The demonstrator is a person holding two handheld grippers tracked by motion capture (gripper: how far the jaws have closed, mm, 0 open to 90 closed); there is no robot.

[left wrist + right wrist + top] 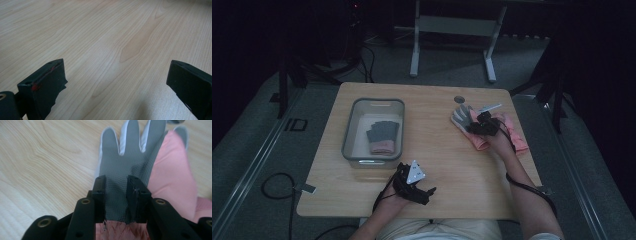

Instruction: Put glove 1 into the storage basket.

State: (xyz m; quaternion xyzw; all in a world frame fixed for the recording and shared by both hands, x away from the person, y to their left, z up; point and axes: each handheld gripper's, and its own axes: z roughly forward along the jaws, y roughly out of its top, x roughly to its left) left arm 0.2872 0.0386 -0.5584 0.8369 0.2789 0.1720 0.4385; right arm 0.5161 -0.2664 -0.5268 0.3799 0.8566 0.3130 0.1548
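A grey-palmed glove (pixel 125 157) with white-edged fingers lies flat on the table (pixel 112 30), its right side over a pink cloth-like piece (pixel 172 175). My right gripper (pixel 116 182) has its jaws close together on the glove's palm near the pink cuff, with the grey fabric pinched between them. In the high view this glove (pixel 460 117) and right gripper (pixel 477 125) are at the table's right side, on the pink pile (pixel 518 136). My left gripper (pixel 422 192) rests near the front edge; its jaws (pixel 115 75) stand wide apart over bare wood.
A grey bin (pixel 347 135) stands at the left of the table with a grey glove with a pink cuff (pixel 382 136) in it. A small round grey disc (pixel 458 99) lies near the far edge. A table frame stands behind, and cables trail on the floor.
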